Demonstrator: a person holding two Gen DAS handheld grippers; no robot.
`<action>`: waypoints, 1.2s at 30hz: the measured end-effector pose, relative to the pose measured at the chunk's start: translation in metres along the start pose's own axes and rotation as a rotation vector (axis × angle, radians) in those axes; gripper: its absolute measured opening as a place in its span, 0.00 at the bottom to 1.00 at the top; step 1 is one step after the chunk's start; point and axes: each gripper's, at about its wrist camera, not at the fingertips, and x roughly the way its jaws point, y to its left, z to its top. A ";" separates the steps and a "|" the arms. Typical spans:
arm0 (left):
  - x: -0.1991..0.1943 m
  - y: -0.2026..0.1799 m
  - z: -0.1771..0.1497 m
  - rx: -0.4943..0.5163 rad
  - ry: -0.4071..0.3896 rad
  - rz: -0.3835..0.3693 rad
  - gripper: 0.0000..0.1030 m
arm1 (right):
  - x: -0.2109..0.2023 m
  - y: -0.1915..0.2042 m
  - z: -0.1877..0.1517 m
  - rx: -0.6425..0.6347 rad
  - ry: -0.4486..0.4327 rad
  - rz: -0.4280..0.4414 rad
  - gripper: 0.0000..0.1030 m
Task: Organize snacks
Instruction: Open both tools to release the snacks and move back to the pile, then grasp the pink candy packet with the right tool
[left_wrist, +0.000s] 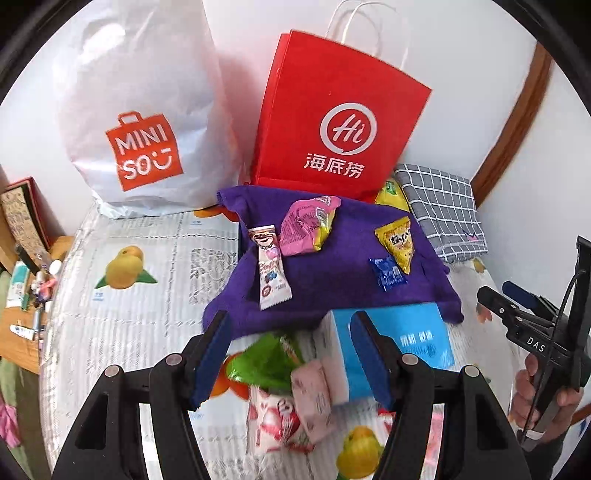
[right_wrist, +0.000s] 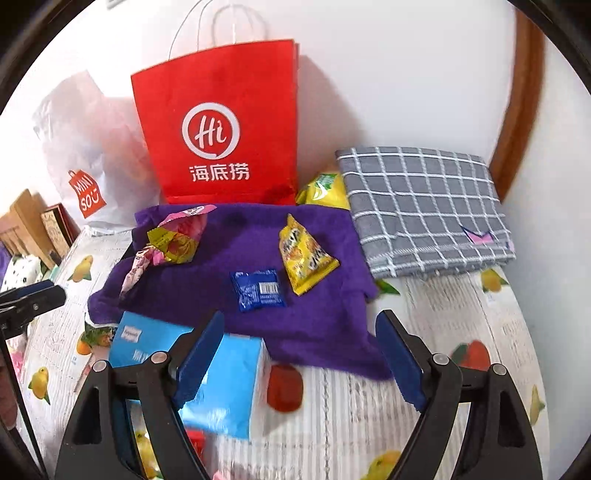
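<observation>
1. The left gripper is hovering with jaws apart, gripping nothing, just in front of the purple cloth.
2. The right gripper is hanging wide open and empty at the cloth's near edge.
3. A pink packet, a yellow packet and a blue packet are lying on the cloth.
4. A blue box is sitting beside the cloth's near edge.

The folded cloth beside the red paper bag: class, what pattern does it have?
Grey with a white grid check, clearest in the right wrist view.

My fruit-print bedcover carries a purple towel, blue tissue box, folded grey checked cloth, and red and white bags
</observation>
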 end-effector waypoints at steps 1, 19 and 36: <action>-0.003 -0.002 -0.002 0.011 0.000 0.013 0.62 | -0.005 -0.001 -0.005 0.004 0.002 0.008 0.81; -0.027 -0.018 -0.065 0.011 0.029 -0.010 0.62 | -0.041 0.021 -0.100 -0.023 0.109 0.104 0.77; -0.022 -0.010 -0.094 0.007 0.051 -0.021 0.62 | -0.011 0.039 -0.156 0.065 0.266 0.200 0.66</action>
